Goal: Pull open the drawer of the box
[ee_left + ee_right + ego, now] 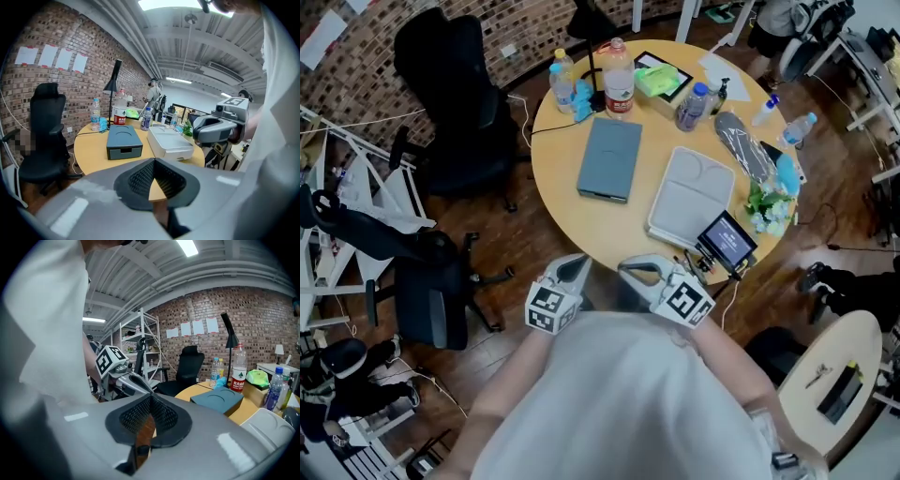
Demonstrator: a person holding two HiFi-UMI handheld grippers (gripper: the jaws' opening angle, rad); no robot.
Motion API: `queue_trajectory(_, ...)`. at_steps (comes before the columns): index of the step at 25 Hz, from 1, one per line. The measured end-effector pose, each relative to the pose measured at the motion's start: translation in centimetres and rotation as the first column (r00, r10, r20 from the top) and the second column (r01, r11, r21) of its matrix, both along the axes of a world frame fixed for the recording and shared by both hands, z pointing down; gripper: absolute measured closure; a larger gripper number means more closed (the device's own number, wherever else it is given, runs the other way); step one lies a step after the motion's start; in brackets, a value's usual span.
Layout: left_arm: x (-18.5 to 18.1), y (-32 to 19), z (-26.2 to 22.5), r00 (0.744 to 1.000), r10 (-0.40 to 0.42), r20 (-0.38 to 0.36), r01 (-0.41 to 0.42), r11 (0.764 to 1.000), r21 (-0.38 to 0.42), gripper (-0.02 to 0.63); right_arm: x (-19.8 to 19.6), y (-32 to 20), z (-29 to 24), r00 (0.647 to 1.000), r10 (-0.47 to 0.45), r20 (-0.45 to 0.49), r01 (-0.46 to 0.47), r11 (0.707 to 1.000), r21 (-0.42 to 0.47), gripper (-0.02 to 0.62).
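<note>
The blue-grey box point(609, 157) lies flat on the round yellow table point(581, 220), left of centre. Its drawer front point(124, 151) faces me and sits flush with the box, shut. My left gripper point(575, 265) hovers off the table's near edge, well short of the box, its jaws shut with nothing between them point(153, 160). Beside it my right gripper point(639, 270) is also held off the near edge, shut and empty point(151, 398). The right gripper view shows the box point(218, 401) off to the right.
A light grey tray-like case point(692, 197) lies right of the box. Bottles point(619, 80), a black lamp point(112, 84) and a green item stand at the table's far side. A small screen point(727, 241) and a plant point(769, 206) are at the right edge. Black chairs point(450, 103) stand to the left.
</note>
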State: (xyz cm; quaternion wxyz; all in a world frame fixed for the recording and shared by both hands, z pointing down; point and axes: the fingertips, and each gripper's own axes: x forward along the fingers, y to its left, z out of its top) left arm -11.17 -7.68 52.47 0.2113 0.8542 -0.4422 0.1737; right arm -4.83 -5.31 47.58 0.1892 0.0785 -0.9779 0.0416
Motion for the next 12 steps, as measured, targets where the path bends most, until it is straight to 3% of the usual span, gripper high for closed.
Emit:
queue_trajectory(7, -0.2, -3.0, 2.6, 0.989, 0.043, 0.138, -0.045, 0.999, 0.013, 0.6, 0.7, -3.0, 1.3, 0.998, 0.066, -0.006, -0.066, 0.998, 0.0, 0.594)
queue_trajectory(12, 0.6, -4.2, 5.5, 0.946, 0.119, 0.302, -0.135, 0.99, 0.036, 0.6, 0.8, -5.2, 1.5, 0.994, 0.105, 0.011, -0.105, 0.994, -0.009, 0.594)
